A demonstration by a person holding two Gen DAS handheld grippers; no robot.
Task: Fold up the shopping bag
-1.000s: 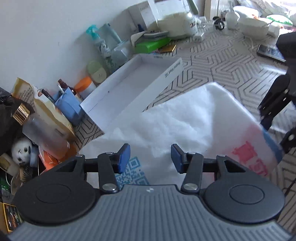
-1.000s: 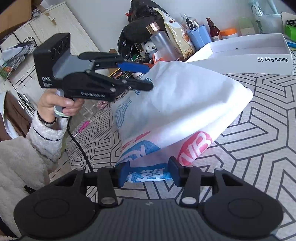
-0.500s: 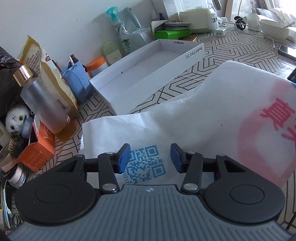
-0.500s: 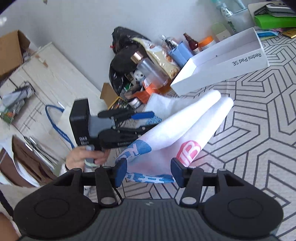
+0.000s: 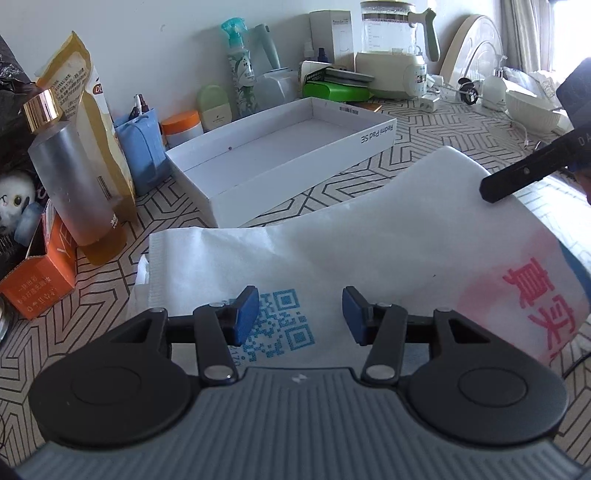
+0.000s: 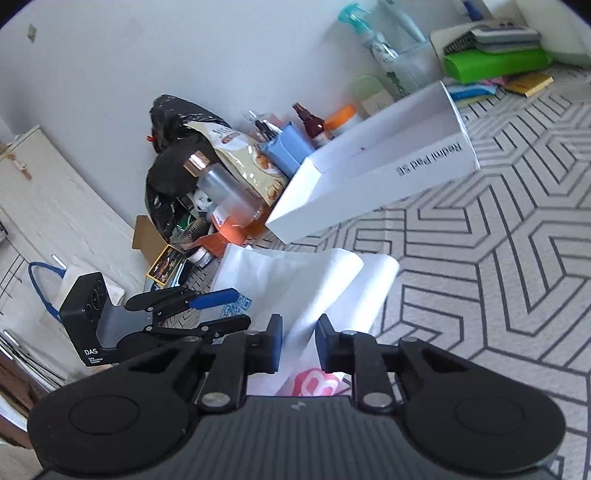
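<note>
We see bright daylight pouring in from the window (image 5: 576,22), blown out at the left view's upper right | soft shadows | fisheye bends edges, dark corners in the right view | sharp centre, slight blur at the rims

The table (image 5: 424,122), covered in a grey geometric-line pattern, carried an open white box (image 5: 280,155), the white shopping bag (image 5: 369,243), an orange carton (image 5: 37,277) and a green case (image 5: 336,90)

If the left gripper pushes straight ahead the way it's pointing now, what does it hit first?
Most likely the shopping bag: its white panel with the blue QR print lies directly ahead of the left gripper. Beyond that is the white box, though depth is unclear.
</note>
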